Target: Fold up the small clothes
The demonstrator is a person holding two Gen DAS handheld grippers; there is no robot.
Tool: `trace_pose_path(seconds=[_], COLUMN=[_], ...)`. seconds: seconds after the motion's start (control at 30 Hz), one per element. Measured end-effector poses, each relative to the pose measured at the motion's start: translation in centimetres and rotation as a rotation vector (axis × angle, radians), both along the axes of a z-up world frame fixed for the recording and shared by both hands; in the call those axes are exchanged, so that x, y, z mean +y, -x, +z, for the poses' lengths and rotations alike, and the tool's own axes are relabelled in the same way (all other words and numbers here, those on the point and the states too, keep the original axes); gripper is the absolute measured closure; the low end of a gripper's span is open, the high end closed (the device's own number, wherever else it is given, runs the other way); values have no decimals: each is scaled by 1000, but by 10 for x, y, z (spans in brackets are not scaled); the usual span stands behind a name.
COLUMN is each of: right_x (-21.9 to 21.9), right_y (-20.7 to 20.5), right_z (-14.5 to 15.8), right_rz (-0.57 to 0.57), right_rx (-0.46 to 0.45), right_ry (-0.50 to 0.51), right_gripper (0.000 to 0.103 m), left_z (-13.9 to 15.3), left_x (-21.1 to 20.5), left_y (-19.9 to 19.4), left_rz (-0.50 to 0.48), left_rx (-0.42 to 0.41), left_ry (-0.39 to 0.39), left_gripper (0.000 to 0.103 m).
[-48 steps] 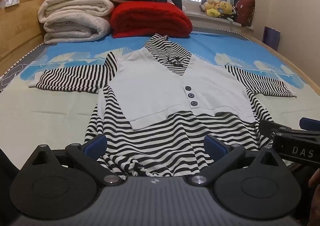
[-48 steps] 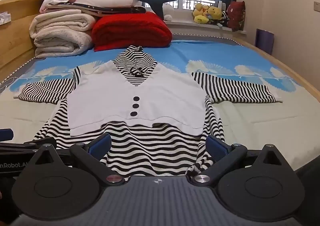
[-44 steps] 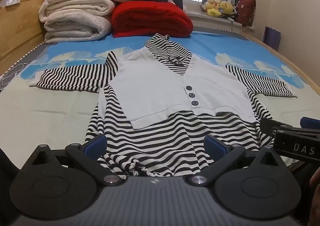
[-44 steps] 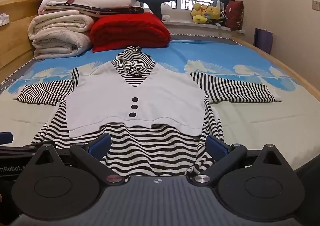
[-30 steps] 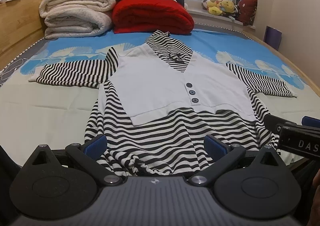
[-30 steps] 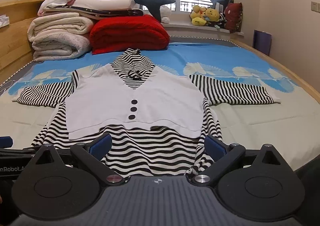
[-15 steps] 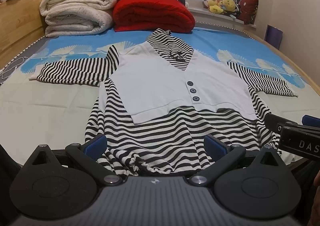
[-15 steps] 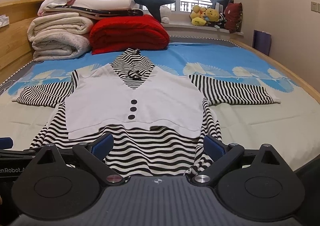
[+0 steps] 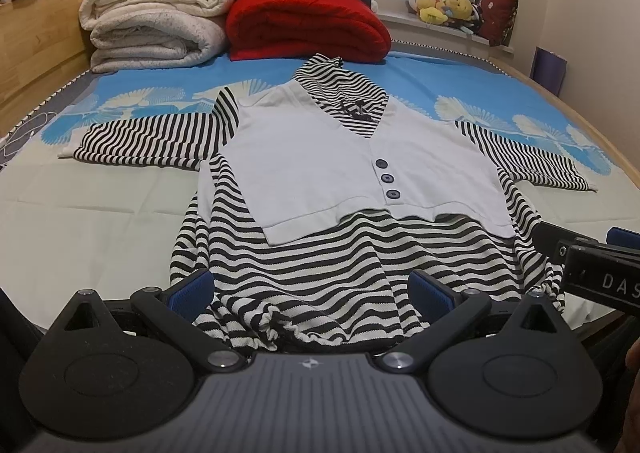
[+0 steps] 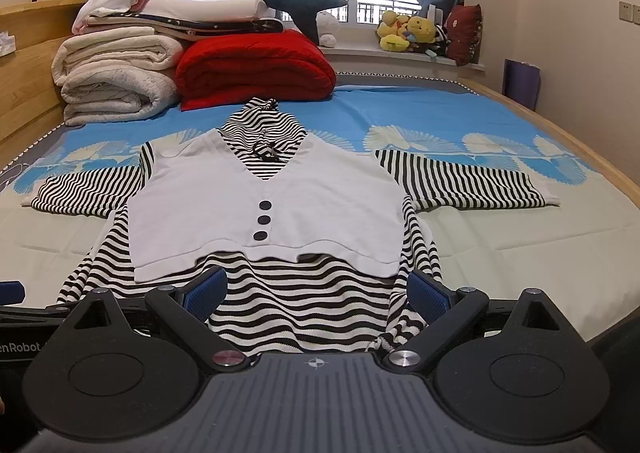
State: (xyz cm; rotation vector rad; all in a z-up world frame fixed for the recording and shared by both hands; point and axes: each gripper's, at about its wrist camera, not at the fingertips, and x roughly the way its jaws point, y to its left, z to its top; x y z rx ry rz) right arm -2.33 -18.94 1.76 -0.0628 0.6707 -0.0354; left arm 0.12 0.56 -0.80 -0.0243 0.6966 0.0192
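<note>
A small black-and-white striped top with a white buttoned vest front (image 9: 320,157) lies flat on the bed, sleeves spread to both sides; it also shows in the right wrist view (image 10: 264,205). My left gripper (image 9: 312,289) is open and empty, its blue pads just above the bunched hem near the left bottom corner. My right gripper (image 10: 318,293) is open and empty over the hem's right part. The right gripper's body also shows at the right edge of the left wrist view (image 9: 592,265).
Folded white blankets (image 9: 156,25) and a red quilt (image 9: 304,29) are stacked at the head of the bed. Plush toys (image 10: 412,33) sit on the windowsill. A wooden bed frame (image 10: 560,133) runs along the right side, a wooden headboard (image 9: 36,49) on the left.
Both grippers have crept slightly forward and lower toward the hem. The garment has not moved and both grippers stay open.
</note>
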Motion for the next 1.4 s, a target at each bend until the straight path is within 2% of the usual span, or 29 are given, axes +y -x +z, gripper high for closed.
trace_pose_path(seconds=[0.53, 0.87, 0.97, 1.03, 1.07, 1.13, 1.27, 1.33, 1.37, 1.4], right_x=[-1, -4, -3, -4, -6, -13, -31, -40, -45, -50], right_y=[-1, -2, -1, -2, -4, -10, -32, -49, -58, -65], right_z=[-1, -2, -2, 0, 2, 15, 40, 47, 47, 45], right_rz=[-22, -39, -31, -32, -33, -39, -37, -19, -19, -20], right_rx=[1, 3, 1, -8, -12, -45, -144, -162, -165, -167], right_ry=[8, 2, 3, 0, -6, -9, 29, 40, 44, 52], right_gripper=[7, 7, 7, 7, 7, 7, 7, 7, 7, 7], left_z=[-1, -1, 5, 17, 26, 47, 83, 88, 86, 79], left_x=[-1, -1, -4, -2, 1, 3, 1, 3, 5, 4], left_y=[-1, -1, 0, -6, -9, -16, -37, -48, -51, -55], left_rz=[-1, -1, -11, -24, -32, -58, -114, -119, -114, -106], left_rx=[53, 25, 21, 83, 82, 46, -77, -143, -171, -187], left_ry=[-11, 18, 7, 37, 62, 72, 1, -7, 7, -11], left_gripper=[0, 0, 0, 5, 5, 5, 6, 7, 7, 7])
